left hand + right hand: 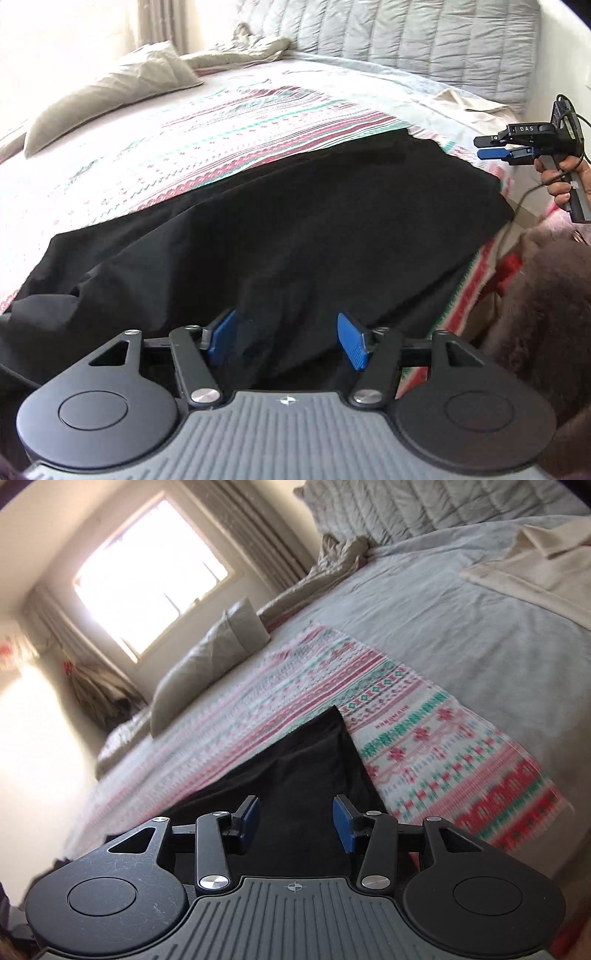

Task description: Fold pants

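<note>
Black pants (280,229) lie spread on a patterned blanket (207,125) covering the bed, seen from the left wrist; the left gripper (286,341) hovers over them, jaws apart, empty. From the right wrist, the right gripper (295,823) hangs spread above the pants' corner, gripping nothing.

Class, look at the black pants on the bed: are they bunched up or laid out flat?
Mostly laid out flat. The black pants lie spread across the patterned blanket, with some wrinkling at the near left end; neither gripper holds them.
</note>
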Tool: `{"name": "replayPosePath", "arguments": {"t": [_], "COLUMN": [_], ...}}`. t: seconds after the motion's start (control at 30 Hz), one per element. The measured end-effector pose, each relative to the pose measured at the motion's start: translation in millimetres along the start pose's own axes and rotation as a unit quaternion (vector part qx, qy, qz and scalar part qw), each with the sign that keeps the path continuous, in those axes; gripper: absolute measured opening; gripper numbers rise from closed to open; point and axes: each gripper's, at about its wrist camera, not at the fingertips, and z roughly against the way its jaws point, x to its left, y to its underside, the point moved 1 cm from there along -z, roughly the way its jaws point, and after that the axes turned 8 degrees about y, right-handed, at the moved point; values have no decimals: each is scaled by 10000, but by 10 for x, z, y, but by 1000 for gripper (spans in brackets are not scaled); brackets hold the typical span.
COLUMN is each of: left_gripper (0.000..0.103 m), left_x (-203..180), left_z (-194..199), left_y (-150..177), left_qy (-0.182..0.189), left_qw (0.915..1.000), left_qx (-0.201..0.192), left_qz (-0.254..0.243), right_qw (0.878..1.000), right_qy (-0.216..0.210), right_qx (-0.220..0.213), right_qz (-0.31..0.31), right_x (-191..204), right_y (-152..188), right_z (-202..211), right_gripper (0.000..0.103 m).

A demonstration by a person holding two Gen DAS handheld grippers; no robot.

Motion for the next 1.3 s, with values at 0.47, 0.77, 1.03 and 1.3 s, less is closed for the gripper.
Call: {"name": "replayPosePath", "arguments": {"t": [0.47,0.77,1.03,1.3], "left_gripper": [64,64,64,75], "left_x": [262,475,562,1025], "left_z": [292,496,614,1095], "left_y": [180,159,179,278], "left_qy": [-1963,-2390,-2618,-3146], "left_qw": [9789,9665,9585,9304], "left_qx": [-23,-208,-271,-447], "left_qz": [566,907,1095,1827], "right_qw": [9989,9980,9849,9747], "right_qy": [257,580,1465,1415], "right_qx": [340,-57,-222,-255], "right_qz": [-197,238,895,1713], "right_x": [-40,132,447,1087], "right_y": [-297,-459,-725,-613], "right_z": [-952,-1061,-1338,-1220], "right_gripper": [38,3,3,44]}}
